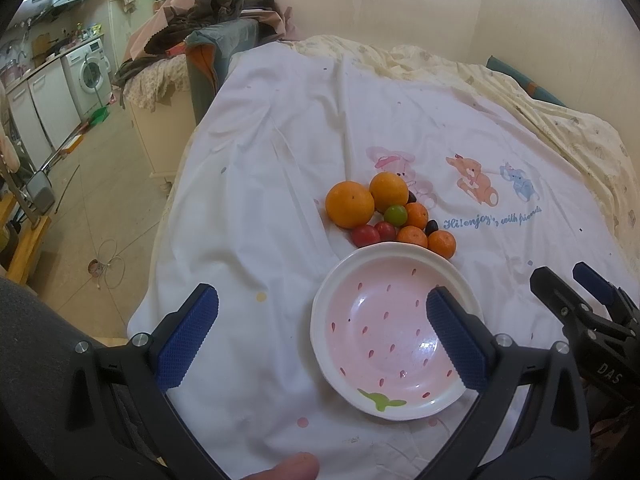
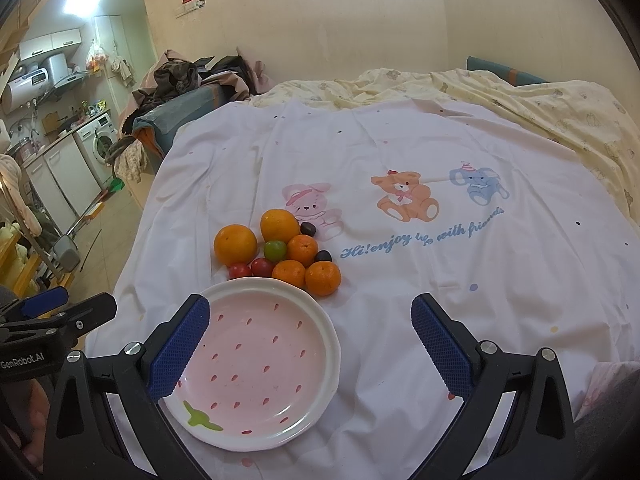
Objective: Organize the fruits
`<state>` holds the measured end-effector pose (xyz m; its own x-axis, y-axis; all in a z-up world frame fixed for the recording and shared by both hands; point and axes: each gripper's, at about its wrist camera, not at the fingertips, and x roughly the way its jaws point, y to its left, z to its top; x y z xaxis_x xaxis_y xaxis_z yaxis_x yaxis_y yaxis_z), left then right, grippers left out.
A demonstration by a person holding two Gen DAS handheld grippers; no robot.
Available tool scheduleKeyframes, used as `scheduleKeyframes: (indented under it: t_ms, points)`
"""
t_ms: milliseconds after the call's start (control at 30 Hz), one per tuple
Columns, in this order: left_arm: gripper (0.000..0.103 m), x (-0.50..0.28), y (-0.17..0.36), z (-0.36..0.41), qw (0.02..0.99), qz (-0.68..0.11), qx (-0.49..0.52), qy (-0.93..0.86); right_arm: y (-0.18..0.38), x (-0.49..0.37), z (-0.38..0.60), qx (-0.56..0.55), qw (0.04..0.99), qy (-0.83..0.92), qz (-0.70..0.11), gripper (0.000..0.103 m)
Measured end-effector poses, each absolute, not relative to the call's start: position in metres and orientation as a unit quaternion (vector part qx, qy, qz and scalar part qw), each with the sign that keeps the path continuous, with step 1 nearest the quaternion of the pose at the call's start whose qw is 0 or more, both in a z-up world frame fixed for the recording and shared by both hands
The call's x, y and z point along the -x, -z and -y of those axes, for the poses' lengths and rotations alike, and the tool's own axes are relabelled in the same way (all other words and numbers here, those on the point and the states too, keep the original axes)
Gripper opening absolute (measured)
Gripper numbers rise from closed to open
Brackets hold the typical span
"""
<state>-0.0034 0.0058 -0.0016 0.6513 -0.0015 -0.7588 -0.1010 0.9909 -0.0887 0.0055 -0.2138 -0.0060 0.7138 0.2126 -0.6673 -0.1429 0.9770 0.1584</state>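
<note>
A pink strawberry-pattern plate (image 1: 320, 340) (image 2: 328, 344) with a white rim lies empty on the white bedsheet. Just beyond it sits a pile of fruit: two large oranges (image 1: 350, 204) (image 2: 235, 245), three small mandarins (image 1: 442, 243) (image 2: 323, 278), a green fruit (image 1: 395, 215) (image 2: 275, 250), two red cherry tomatoes (image 1: 366, 235) (image 2: 262, 267) and two dark plums (image 1: 431, 227) (image 2: 323, 256). My left gripper (image 1: 322, 338) is open and empty above the plate's left side. My right gripper (image 2: 310, 346) is open and empty, over the plate's right part.
The white sheet (image 2: 400, 140) with cartoon animals covers a bed; a yellow quilt (image 2: 540, 108) lies behind it. A heap of clothes (image 1: 208, 12) sits at the far left. The bed edge drops to a tiled floor (image 1: 100, 200) on the left.
</note>
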Motion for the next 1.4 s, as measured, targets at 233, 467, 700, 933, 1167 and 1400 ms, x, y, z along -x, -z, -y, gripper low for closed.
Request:
scheduleKeyframes:
  t_ms: [233, 467, 700, 933, 1167, 1400]
  points:
    - [0.103, 0.003, 0.005, -0.006, 0.903, -0.424, 0.070, -0.026, 0.002, -0.007, 0.217, -0.062, 0.920, -0.102, -0.374, 0.103]
    - [0.103, -0.021, 0.016, -0.016, 0.870, -0.486, 0.079, -0.027, 0.001, -0.052, 0.248, -0.105, 0.885, -0.107, -0.441, 0.103]
    - [0.103, -0.077, 0.025, -0.026, 0.833, -0.544, 0.099, -0.022, 0.036, -0.112, 0.266, -0.166, 0.810, -0.140, -0.545, 0.102]
    - [0.101, -0.146, 0.036, -0.018, 0.814, -0.574, 0.087, -0.007, 0.071, -0.156, 0.258, -0.183, 0.761, -0.164, -0.601, 0.081]
    - [0.093, -0.196, 0.067, -0.021, 0.789, -0.602, 0.122, -0.003, 0.107, -0.189, 0.239, -0.177, 0.729, -0.177, -0.637, 0.068]
    - [0.093, -0.216, 0.094, -0.011, 0.780, -0.616, 0.110, 0.003, 0.128, -0.195, 0.230, -0.145, 0.718, -0.183, -0.656, 0.058]
